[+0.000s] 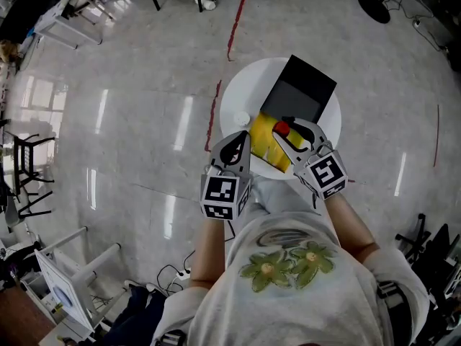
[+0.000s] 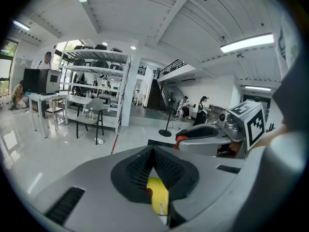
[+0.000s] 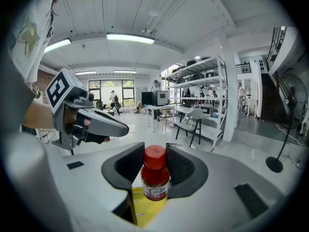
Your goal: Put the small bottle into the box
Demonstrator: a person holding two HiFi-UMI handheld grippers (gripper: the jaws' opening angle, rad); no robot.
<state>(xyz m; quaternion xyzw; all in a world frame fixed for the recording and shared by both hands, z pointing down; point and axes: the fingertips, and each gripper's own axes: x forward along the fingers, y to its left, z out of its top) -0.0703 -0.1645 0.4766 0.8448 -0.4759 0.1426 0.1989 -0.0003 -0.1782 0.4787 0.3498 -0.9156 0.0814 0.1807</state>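
Right gripper view is showing the small bottle [image 3: 155,178] sitting btwn the jaws of the right gripper [image 1: 287,130], pads pressing on its sides, so it's being gripped, not resting on anything. In the head view it's hanging over the near edge of the round table [image 1: 238,92], above a yellow panel [image 1: 263,146]. The panel is lying against the near side of the black box [image 1: 306,81]; can't tell if it's a flap of the box or a separate piece. The left gripper [image 1: 243,137] is keeping its jaws together, tips just at the yellow panel's left edge. Yellow is showing in the gap behind the tips, but can't tell if it's being pinched.

Risks, as I'm judging them:
- The bottle isn't over the box's dark opening yet, so letting go here is likely dropping it on the yellow panel, w/ a chance of it tipping and rolling off the near edge.
- The grip is looking narrow on a smooth round body, so a tilt or jolt could be making it slip or swing.
- The two grippers are working close together, so a sideways move could be knocking them, or nudging the box toward the far edge.

Bottle's long axis is running vertical: red cap pointing up, base pointing down at the yellow panel, label facing the right gripper's camera.
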